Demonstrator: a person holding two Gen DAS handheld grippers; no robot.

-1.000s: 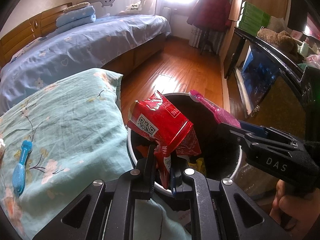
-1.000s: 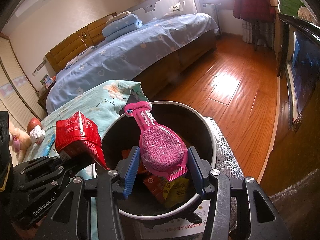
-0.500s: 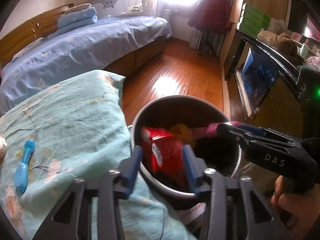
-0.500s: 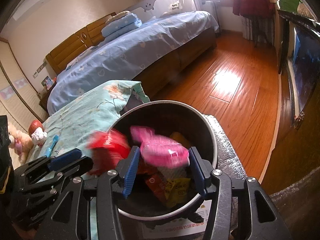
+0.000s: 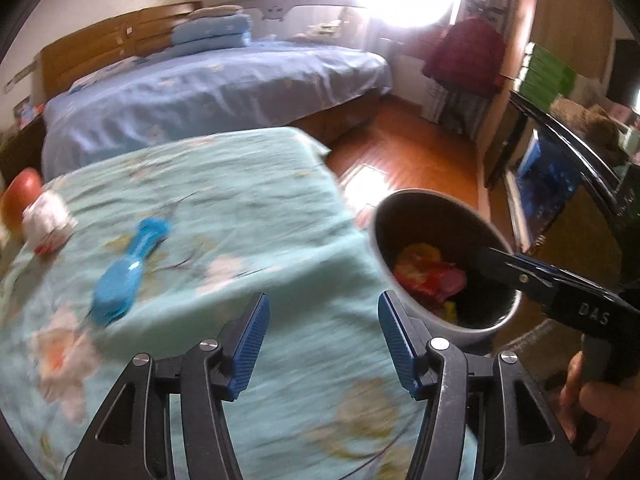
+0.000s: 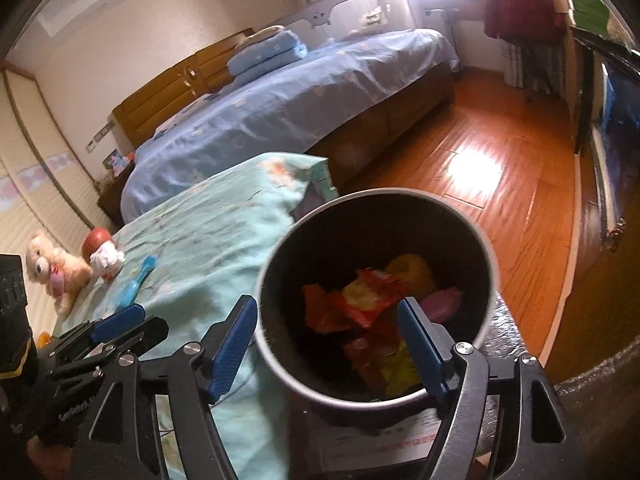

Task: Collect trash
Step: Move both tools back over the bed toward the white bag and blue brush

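Observation:
A round dark bin (image 6: 360, 232) (image 5: 420, 220) stands beside the teal flowered cloth (image 5: 248, 208). In it lie a red wrapper (image 6: 360, 300) (image 5: 424, 276), a pink pouch (image 6: 440, 300) (image 5: 454, 280) and yellow wrappers. My right gripper (image 6: 326, 308) (image 5: 520, 268) hangs over the bin, its jaws opening with nothing held between them. My left gripper (image 5: 322, 312) (image 6: 120, 320) is over the cloth left of the bin, jaws also opening and empty. On the cloth lie a blue pouch (image 5: 124, 272) (image 6: 134, 284) and a crumpled white tissue (image 5: 48, 220) (image 6: 106, 258).
A red round thing (image 6: 96, 238) and a teddy bear (image 6: 52, 268) sit at the cloth's far left. A blue-sheeted bed (image 5: 220, 88) lies behind, wooden floor (image 6: 500, 168) to the right, and a dark cabinet (image 5: 580, 208) beside the bin. A person's hand (image 5: 600, 400) holds the right gripper.
Both grippers let go: the red wrapper and the pink pouch dropped into the bin. My left gripper has swung left over the cloth; both pairs of jaws stand wider.

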